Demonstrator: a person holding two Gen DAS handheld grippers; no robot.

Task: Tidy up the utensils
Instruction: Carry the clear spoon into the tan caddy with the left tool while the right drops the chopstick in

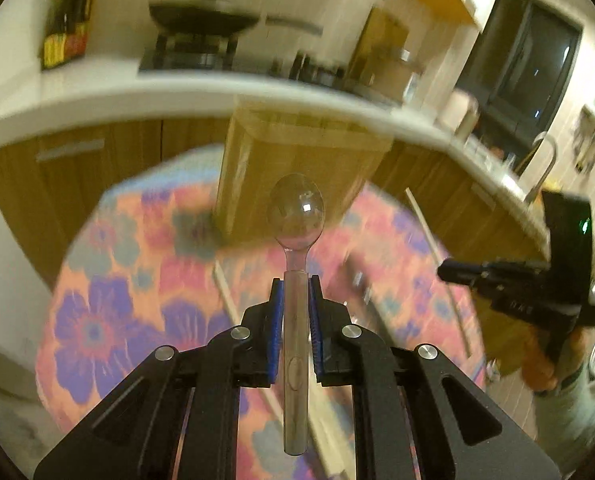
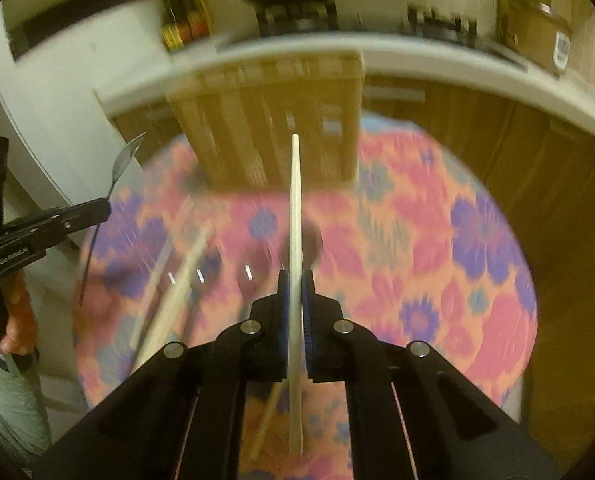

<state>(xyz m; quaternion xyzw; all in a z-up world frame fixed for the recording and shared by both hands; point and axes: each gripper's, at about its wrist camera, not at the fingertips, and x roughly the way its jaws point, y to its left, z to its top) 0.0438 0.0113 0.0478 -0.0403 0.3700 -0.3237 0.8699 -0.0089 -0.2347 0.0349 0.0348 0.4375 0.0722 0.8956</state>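
Two grippers: clear plastic spoon point(image 1: 296, 216), pale slender chopstick point(image 2: 295, 216).

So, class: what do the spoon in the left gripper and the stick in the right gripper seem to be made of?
Spoon: looks like clear plastic with a glossy finish; the box and the cloth show through it, and a bright glint sits on the bowl. Glass cannot be ruled out.
Stick, seemingly a chopstick: probably pale wood or bamboo, matte; it is opaque, cream-coloured and shows no shine.
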